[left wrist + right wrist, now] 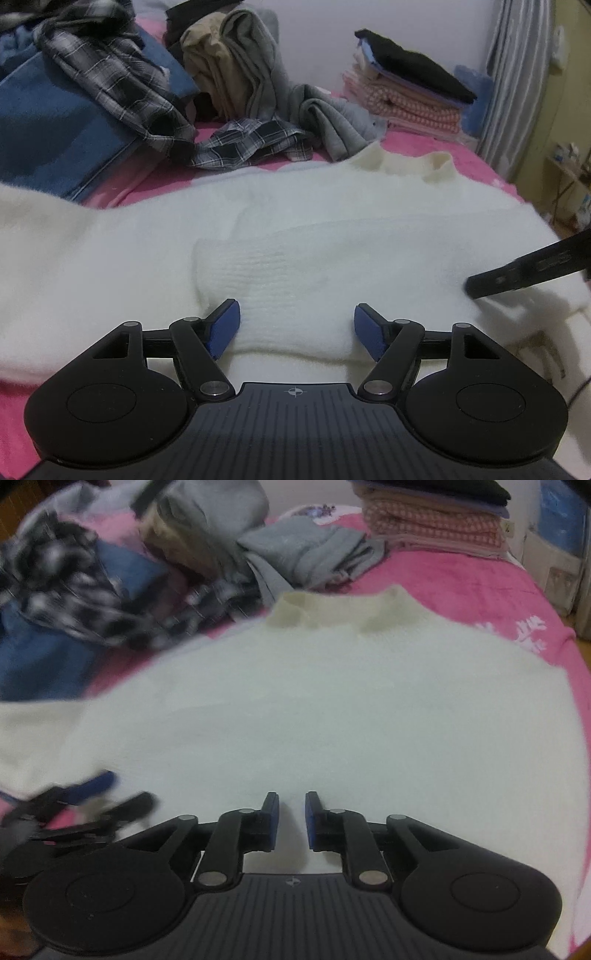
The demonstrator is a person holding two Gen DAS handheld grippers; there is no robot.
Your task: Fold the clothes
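my left claw (295,328) gapes wide around the white sweater's (332,221) folded sleeve; my right claw (291,821) stands narrowly apart, gripping nothing.

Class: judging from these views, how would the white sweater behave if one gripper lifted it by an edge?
The white sweater looks soft and fuzzy, so it would probably droop limply. Its folded sleeve lies loose and may slide off.

Left gripper (296,326) agape, right gripper (291,821) narrowly parted
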